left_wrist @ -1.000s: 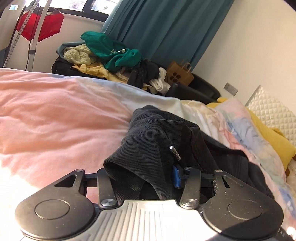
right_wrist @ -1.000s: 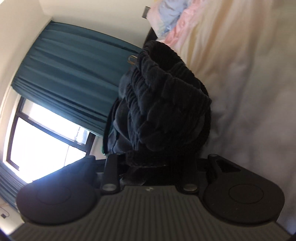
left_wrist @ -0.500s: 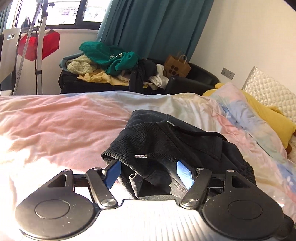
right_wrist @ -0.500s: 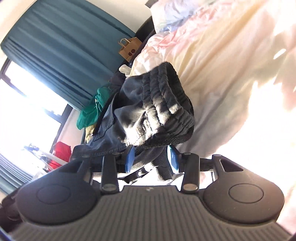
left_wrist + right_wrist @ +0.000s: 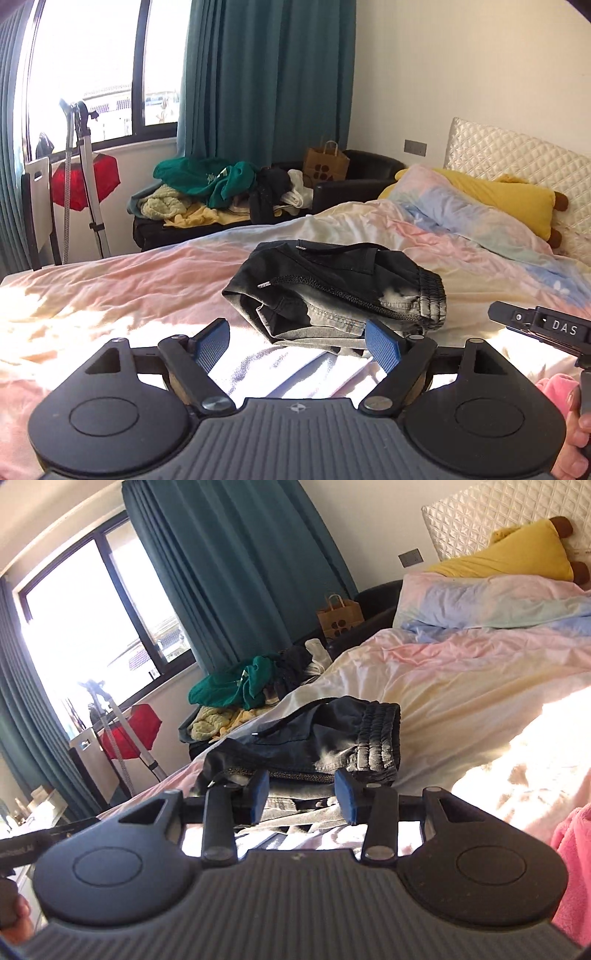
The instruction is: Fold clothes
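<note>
A pair of black drawstring shorts (image 5: 332, 288) lies folded in a bundle on the pastel duvet (image 5: 110, 295), also in the right wrist view (image 5: 314, 738). My left gripper (image 5: 297, 343) is open and empty, just in front of the bundle and apart from it. My right gripper (image 5: 301, 797) is open and empty, close to the near edge of the shorts. Part of the right gripper's body (image 5: 539, 326) shows at the right edge of the left wrist view.
A pink garment (image 5: 576, 867) lies at the near right. A pile of clothes (image 5: 207, 192) sits on a black bench beyond the bed, beside a paper bag (image 5: 327, 162). A yellow pillow (image 5: 491, 195) lies by the headboard. A stand and red item (image 5: 85, 181) are by the window.
Both grippers have let go of the black shorts, opened and pulled back. The shorts now rest folded on the duvet.
</note>
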{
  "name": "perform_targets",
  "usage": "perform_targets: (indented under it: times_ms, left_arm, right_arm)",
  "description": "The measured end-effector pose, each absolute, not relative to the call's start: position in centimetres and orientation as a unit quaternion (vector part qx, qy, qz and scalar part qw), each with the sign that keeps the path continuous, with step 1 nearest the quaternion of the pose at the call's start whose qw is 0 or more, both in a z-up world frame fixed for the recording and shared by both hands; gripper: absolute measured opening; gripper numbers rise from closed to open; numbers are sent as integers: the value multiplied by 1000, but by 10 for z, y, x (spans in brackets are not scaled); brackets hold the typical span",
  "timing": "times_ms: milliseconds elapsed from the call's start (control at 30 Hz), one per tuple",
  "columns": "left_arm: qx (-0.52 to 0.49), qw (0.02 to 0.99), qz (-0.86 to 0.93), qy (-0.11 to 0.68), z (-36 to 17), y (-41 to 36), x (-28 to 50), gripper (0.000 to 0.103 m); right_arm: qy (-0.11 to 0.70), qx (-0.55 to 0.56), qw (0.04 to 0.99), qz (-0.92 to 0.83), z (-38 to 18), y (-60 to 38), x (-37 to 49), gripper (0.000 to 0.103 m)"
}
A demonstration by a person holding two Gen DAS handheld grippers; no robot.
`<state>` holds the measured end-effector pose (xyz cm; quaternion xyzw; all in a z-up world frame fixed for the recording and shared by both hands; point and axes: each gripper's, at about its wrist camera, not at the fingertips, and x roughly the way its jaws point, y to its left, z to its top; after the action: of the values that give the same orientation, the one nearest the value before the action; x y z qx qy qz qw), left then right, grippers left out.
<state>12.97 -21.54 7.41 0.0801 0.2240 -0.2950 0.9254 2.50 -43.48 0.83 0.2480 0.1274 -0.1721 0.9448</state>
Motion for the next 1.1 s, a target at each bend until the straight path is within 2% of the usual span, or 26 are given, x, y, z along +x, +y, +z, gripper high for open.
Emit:
perform_targets:
  times_ms: [100, 167, 367, 433, 500, 567, 867, 1100]
  left_arm:
    - [97, 933, -294, 185, 87, -203, 94, 99]
    - [99, 936, -290, 172, 92, -195, 76, 103]
    - [94, 940, -294, 146, 98, -176, 29, 103]
    - [97, 941, -290, 144, 94, -171, 22, 103]
    - [103, 943, -282, 142, 89, -166, 19, 103]
    - [103, 948, -267, 138, 79, -159, 19, 103]
    - [88, 949, -253, 166, 46, -137, 54, 103]
    - [81, 949, -248, 176, 34, -133, 67, 103]
  right_arm:
    - [117, 210, 955, -175, 21, -415, 10, 43]
    - [115, 196, 958, -176, 21, -404, 1, 43]
    - [105, 126, 962, -220, 16, -360, -14, 45]
    - [104, 134, 963, -211, 14, -354, -15, 57]
    - [100, 142, 963, -205, 11, -351, -14, 77]
    - [91, 149, 965, -196, 7, -350, -14, 91]
    - [81, 105, 965, -226, -12, -329, 9, 92]
    - [118, 101, 962, -223, -24, -324, 26, 92]
